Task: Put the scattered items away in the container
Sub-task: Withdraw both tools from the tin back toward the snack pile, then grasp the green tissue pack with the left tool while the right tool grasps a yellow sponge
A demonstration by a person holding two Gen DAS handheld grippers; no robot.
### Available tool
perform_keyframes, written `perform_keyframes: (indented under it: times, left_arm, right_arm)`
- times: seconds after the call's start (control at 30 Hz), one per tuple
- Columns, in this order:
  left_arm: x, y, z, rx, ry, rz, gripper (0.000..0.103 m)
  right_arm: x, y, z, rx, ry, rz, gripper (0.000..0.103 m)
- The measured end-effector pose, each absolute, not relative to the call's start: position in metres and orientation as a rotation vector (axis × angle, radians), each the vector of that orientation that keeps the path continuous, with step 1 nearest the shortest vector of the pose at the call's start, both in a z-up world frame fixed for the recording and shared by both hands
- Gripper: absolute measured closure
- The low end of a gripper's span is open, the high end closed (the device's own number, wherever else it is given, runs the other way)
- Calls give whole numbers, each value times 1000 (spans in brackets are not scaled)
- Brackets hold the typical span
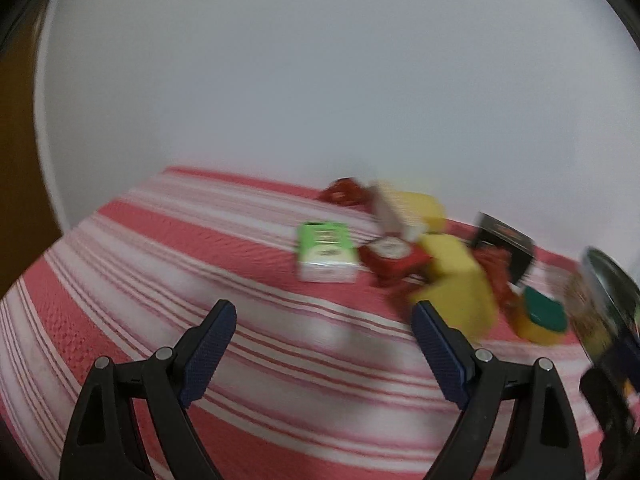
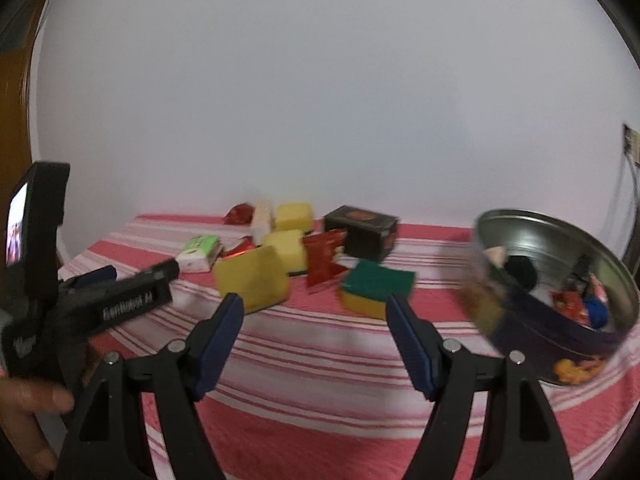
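A round metal tin [image 2: 560, 280] with a dark printed side stands at the right of the striped table and holds a red wrapper and other small items. Scattered left of it lie a green-topped sponge [image 2: 378, 288], a large yellow sponge [image 2: 252, 280], a red packet [image 2: 322, 260], a black box [image 2: 360, 232] and a green-white tissue pack [image 2: 200, 254]. My right gripper [image 2: 314, 300] hangs open and empty over the cloth before the sponges. My left gripper [image 1: 323, 308] is open and empty too, short of the tissue pack [image 1: 326, 252] and the yellow sponge [image 1: 456, 280]. The tin [image 1: 600, 300] sits at that view's right edge.
The red-and-white striped cloth [image 2: 320, 380] covers the table, with a plain white wall behind. More yellow sponges [image 2: 294, 216] and a red wrapper [image 2: 240, 214] lie at the back. The left gripper [image 2: 140, 270] and a person's hand [image 2: 24, 420] fill the right wrist view's left side.
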State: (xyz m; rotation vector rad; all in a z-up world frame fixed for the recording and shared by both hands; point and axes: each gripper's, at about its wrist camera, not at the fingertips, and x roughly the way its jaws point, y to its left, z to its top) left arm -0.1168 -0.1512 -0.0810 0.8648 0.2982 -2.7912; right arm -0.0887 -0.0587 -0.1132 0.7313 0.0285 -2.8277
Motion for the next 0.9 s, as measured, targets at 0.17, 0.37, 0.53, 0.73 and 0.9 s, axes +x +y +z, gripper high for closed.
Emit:
perform_keyframes:
  times: [0.17,0.37,0.53,0.73,0.9]
  left_arm:
    - [-154,-181,-90,939,312,-2700,12]
    - [-197,-195,-96,1054,356,-2692,12]
    - [-224,-185,-100,1127,326,-2715,12]
    - [-250,-171,-110,1188,224,-2679,12]
    - [-259,-178,-124,1274,225,-2617,12]
  right_arm:
    - [-125,-84,-124,855,7,-2719,28]
    - [-165,-108,-141,1013,51,-2644,23]
    - [-190,-114,-150,1113,42,-2625,14]
    - [-206,-117,-161,1210,33,-2605,34]
    - [-185,-98,-151,1091,-57,-2661,35]
